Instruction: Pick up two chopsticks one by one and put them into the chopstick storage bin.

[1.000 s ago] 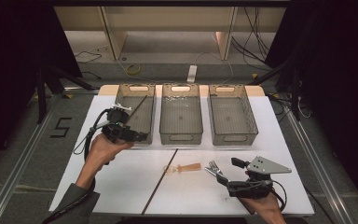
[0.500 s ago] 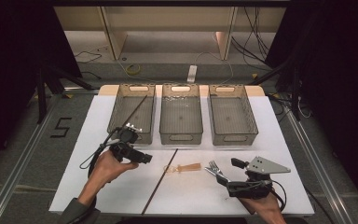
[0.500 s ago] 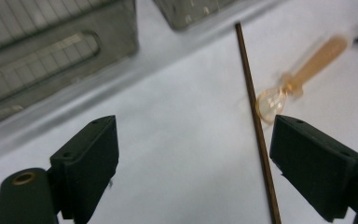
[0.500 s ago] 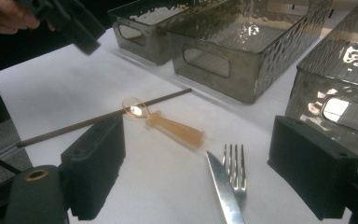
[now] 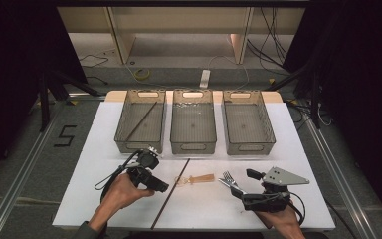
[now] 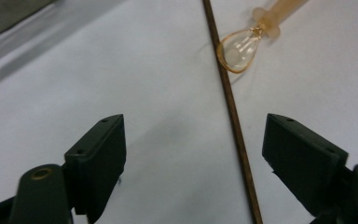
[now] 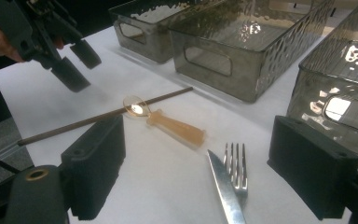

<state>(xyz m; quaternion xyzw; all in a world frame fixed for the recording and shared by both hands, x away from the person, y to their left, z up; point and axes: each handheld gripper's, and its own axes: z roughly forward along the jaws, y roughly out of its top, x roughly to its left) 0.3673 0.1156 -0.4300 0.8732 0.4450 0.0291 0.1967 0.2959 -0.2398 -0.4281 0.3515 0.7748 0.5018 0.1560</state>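
Three clear, dimple-walled plastic bins stand side by side at the far edge of the white counter (image 5: 89,149); the left bin (image 5: 140,127) holds one thin dark stick lying on the slant, while the middle bin (image 5: 193,128) and the right bin (image 5: 246,128) show bare floors; each has an oval handle slot in its end wall. On the counter nearer me lies a long brown chopstick (image 5: 171,192), slender and straight, running on the slant from near the middle bin down toward my side; touching or just beside it lies a small amber spoon (image 5: 195,179) of see-through plastic, with a glossy rounded bowl and a flat, frosted handle that points away from the stick. To the right of the spoon lie a steel fork (image 5: 230,179) and a steel knife (image 5: 225,183), close together, bright and smooth. My left gripper (image 5: 160,186) hangs low over the counter just left of the chopstick, tilted down and to the right, my hand wrapped around its body and its cable looping behind; its black, blocky jaws are spread wide and hold nothing, and in the left gripper view the chopstick (image 6: 233,116) runs between them, nearer the right jaw. My right gripper (image 5: 238,191) rests near the counter's near right edge, aimed left at the fork and knife; its jaws gape wide too and are empty.
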